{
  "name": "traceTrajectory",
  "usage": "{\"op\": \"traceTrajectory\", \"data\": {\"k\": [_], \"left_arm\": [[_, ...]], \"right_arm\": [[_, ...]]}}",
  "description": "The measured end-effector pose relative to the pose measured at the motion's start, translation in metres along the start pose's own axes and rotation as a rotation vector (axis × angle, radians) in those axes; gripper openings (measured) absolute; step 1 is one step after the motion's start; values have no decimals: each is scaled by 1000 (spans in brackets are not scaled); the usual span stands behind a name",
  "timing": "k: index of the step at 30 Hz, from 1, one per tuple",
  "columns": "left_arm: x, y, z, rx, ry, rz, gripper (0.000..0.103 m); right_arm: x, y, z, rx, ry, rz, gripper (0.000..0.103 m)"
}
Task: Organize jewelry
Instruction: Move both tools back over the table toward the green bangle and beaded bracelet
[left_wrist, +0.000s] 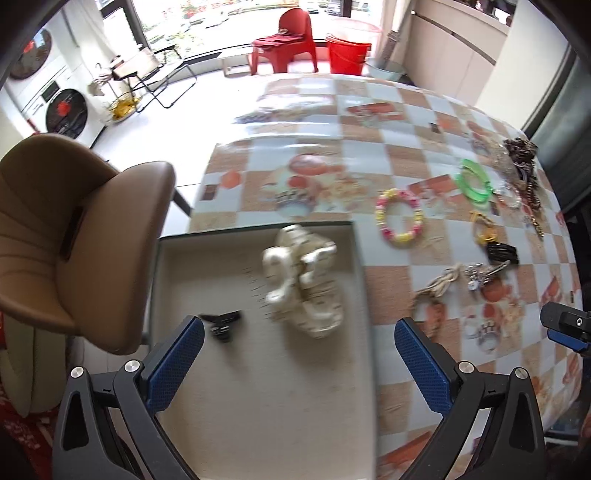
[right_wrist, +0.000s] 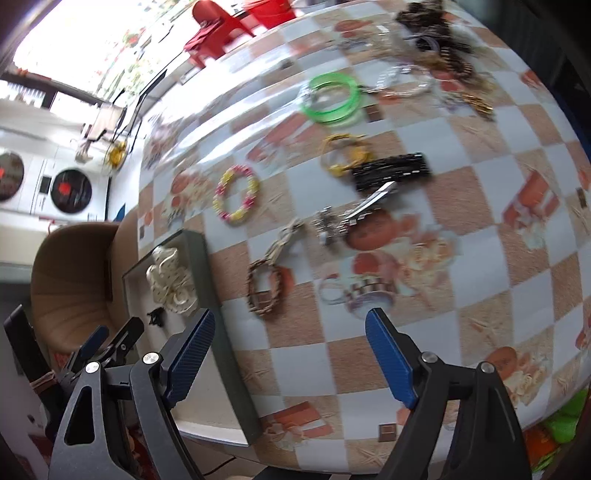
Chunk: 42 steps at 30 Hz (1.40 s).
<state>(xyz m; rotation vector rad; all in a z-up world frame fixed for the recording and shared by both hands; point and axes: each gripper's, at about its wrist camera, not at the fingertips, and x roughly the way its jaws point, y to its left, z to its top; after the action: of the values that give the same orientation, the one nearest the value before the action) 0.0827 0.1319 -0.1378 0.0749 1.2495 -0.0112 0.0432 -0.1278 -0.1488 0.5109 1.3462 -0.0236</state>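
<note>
The left claw (left_wrist: 299, 354) hangs wide open and empty over the shallow box (left_wrist: 255, 406), where a cream-white pearly piece (left_wrist: 301, 280) and a small black clip (left_wrist: 221, 325) already lie, so the box looks to be the collecting place. The right claw (right_wrist: 290, 354), equally spread and empty, faces the checked table (right_wrist: 480, 258), with the brown woven bracelet (right_wrist: 265, 291) nearest at 12 o'clock. The pink-and-yellow bead bracelet (right_wrist: 236, 199) at 11 and the green bangles (right_wrist: 332, 98) at 1 still lie loose.
</note>
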Motion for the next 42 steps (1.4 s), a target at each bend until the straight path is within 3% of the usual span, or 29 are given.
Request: {"op": "traceTrajectory", "data": {"k": [10, 17, 26, 28, 31, 33, 38, 42], "left_arm": [[13, -67, 30, 44, 20, -20, 103], [39, -97, 61, 31, 26, -10, 103], [85, -114, 86, 17, 60, 17, 103], [96, -117, 88, 20, 76, 25, 95], [109, -120, 89, 23, 96, 29, 94], [118, -122, 88, 30, 116, 29, 82], [136, -123, 87, 25, 146, 30, 81], [141, -126, 89, 26, 137, 13, 81]], "right_arm": [[-11, -40, 47, -13, -42, 7, 88], [8, -47, 98, -56, 42, -18, 88], [47, -52, 152, -13, 88, -2, 88], [56, -52, 162, 2, 90, 1, 88], [70, -50, 174, 25, 89, 3, 88], [78, -49, 182, 39, 84, 0, 86], [99, -46, 195, 74, 80, -31, 75], [101, -34, 205, 44, 43, -57, 74]]}}
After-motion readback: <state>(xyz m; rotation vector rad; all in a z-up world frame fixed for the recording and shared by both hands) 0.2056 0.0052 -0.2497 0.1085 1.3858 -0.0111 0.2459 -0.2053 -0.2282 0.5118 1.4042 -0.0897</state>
